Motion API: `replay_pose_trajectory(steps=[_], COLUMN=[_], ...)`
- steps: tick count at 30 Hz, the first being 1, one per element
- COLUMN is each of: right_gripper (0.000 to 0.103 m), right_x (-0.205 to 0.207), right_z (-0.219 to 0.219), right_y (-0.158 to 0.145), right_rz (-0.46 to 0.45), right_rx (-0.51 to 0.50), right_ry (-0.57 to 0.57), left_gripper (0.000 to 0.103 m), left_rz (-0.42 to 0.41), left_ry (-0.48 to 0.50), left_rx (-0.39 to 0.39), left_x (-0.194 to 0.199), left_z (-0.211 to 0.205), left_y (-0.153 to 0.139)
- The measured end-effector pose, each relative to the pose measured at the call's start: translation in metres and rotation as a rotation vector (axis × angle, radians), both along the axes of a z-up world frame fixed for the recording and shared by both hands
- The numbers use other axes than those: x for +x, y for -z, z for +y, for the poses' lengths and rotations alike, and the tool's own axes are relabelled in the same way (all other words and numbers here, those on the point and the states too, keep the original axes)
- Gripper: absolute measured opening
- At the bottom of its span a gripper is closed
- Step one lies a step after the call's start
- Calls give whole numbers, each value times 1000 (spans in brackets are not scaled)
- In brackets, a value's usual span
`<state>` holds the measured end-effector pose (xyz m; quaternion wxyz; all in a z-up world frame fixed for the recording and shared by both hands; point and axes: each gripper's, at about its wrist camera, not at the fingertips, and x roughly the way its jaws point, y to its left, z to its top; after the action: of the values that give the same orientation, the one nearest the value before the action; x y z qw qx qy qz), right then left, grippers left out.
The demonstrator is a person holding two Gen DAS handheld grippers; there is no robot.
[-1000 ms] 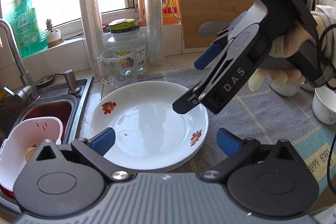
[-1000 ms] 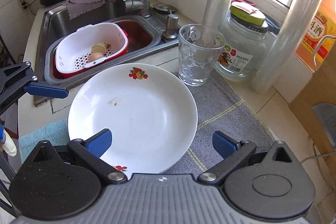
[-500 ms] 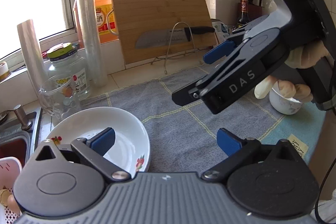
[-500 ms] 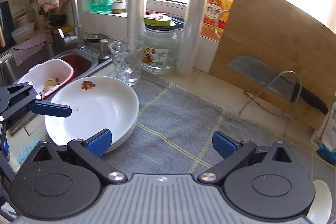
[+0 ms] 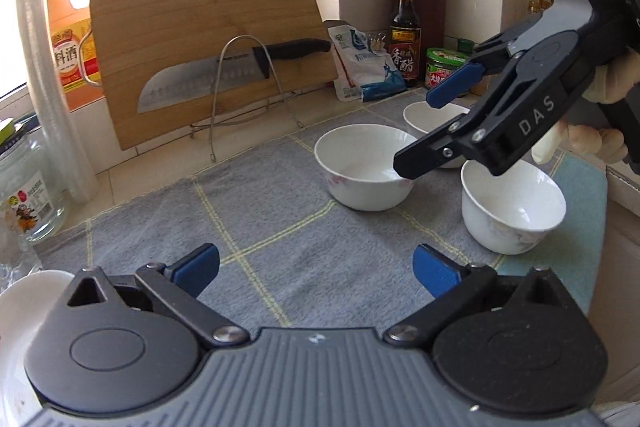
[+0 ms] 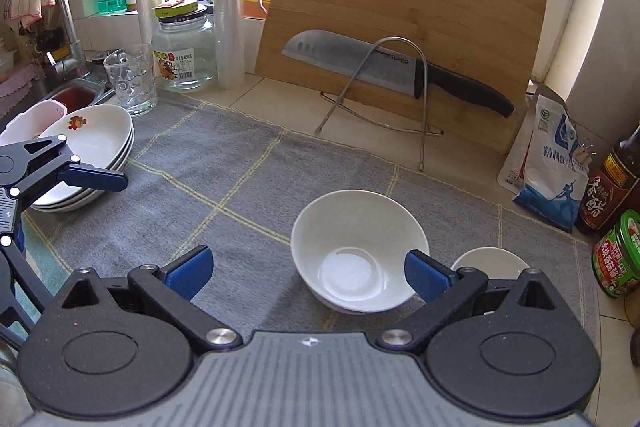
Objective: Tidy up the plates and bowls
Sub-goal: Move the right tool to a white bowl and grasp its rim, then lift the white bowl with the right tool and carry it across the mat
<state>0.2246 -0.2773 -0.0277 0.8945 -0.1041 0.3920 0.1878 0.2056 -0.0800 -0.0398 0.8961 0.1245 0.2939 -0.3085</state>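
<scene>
The left gripper (image 5: 316,267) hung above the grey cloth (image 5: 280,227) on the table, its blue-padded fingers spread wide with nothing between them. The right gripper (image 6: 308,271) was likewise spread apart and empty, held low over the same cloth; its right finger (image 6: 424,273) appeared just beside the rim of a white bowl (image 6: 356,251), though whether they touched could not be told. In the left wrist view the right gripper reached in from the right, gripped by a gloved hand (image 5: 600,135), and hung over the bowls.

Three white bowls stood on the cloth at its right end: the one by the right gripper, a second bowl (image 5: 512,207) near the front edge, and a third bowl (image 5: 428,115) behind, partly hidden by the gripper. At the left end of the cloth, well apart from the bowls, sat a stack of white plates (image 6: 96,147) with a fruit print, beside a glass mug (image 6: 132,79) and the sink (image 6: 76,95).

Behind the cloth a wooden cutting board (image 6: 400,27) leaned against the wall, with a knife (image 6: 360,63) resting on a wire stand (image 6: 416,99) in front of it. A vinegar bottle (image 5: 405,31) and a salt bag (image 5: 364,67) stood near the back right corner
</scene>
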Motion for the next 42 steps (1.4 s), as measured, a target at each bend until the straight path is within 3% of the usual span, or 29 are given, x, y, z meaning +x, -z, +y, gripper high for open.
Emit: replay_pose_trajectory(steps=[6, 15, 23, 36, 42], right_gripper=[103, 98, 96, 75, 73], right_x=[22, 65, 93, 107, 107], right_z=[-32, -50, -52, -51, -50], right_y=[9, 24, 41, 52, 52], right_rz=[46, 118, 183, 248, 254], right_rx=[2, 41, 77, 127, 137], right_ry=[-66, -148, -184, -189, -178], left_gripper=[102, 100, 97, 87, 86], left_rz=[3, 16, 51, 67, 72], left_ry=[16, 31, 56, 73, 76], left_rx=[12, 12, 9, 5, -1], left_x=[18, 38, 53, 67, 69], left_z=[-46, -78, -91, -95, -95], left_y=[12, 22, 30, 31, 31])
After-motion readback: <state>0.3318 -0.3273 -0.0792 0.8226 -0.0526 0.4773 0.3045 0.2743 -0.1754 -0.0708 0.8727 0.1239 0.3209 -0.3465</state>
